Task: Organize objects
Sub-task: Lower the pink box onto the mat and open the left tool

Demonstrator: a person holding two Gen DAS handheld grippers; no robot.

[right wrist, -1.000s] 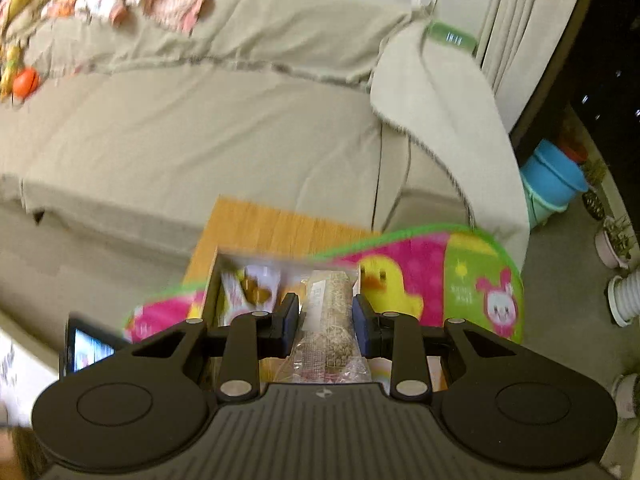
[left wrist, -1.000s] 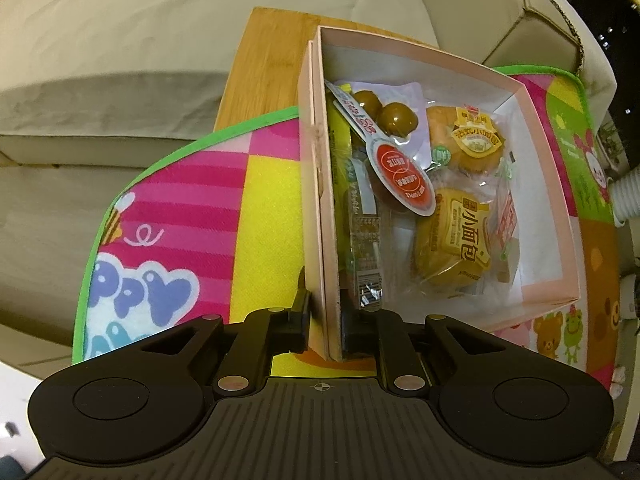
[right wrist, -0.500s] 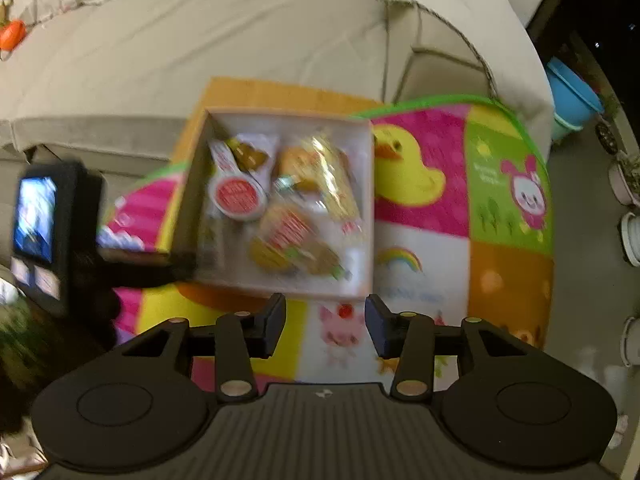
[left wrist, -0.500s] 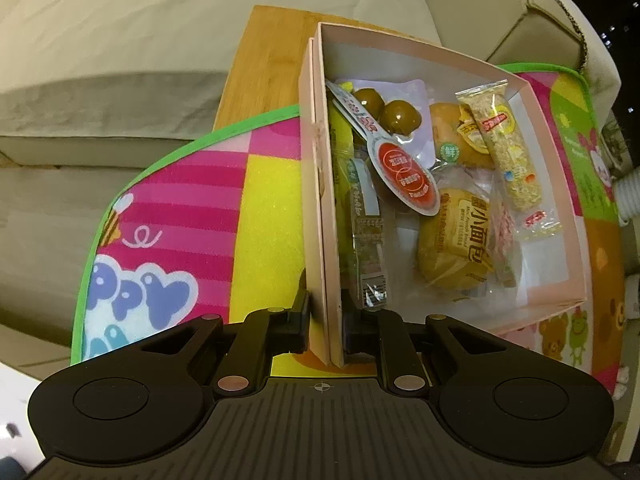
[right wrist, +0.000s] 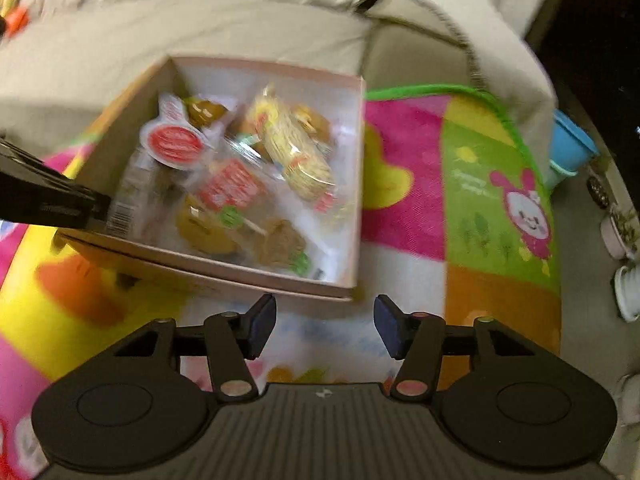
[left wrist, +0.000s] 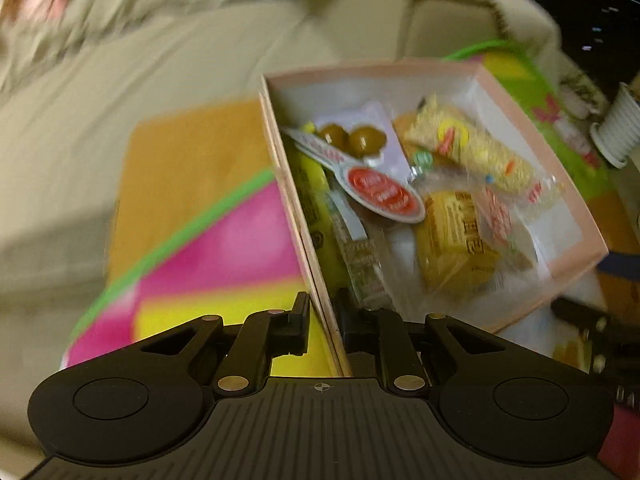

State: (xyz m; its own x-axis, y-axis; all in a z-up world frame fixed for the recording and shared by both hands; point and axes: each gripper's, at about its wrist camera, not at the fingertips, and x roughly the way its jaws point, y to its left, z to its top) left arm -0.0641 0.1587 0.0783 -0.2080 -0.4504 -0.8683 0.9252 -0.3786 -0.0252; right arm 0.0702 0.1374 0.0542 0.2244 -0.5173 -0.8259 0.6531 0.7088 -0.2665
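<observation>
Your left gripper (left wrist: 323, 320) pinching the pink snack box (left wrist: 298, 216) wall, your right gripper (right wrist: 325, 326) wide apart, holding nothing, snacks blurry

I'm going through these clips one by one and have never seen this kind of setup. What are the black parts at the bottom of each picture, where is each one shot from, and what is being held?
There is no robot here. A person holds a two-finger gripper in each hand, and a fisheye camera on each gripper looks forward along its fingers. The black shapes at the bottom are those grippers.

The left wrist picture shows the left gripper shut on the side wall of a pink box. Inside lie wrapped snacks: a grain bar, a yellow bun and a pack with two brown balls.

The right wrist picture shows the right gripper open and holding nothing, just short of the same box's near wall. The box rests on a colourful cartoon mat over a wooden table, with a beige sofa behind. Both pictures are blurred.
</observation>
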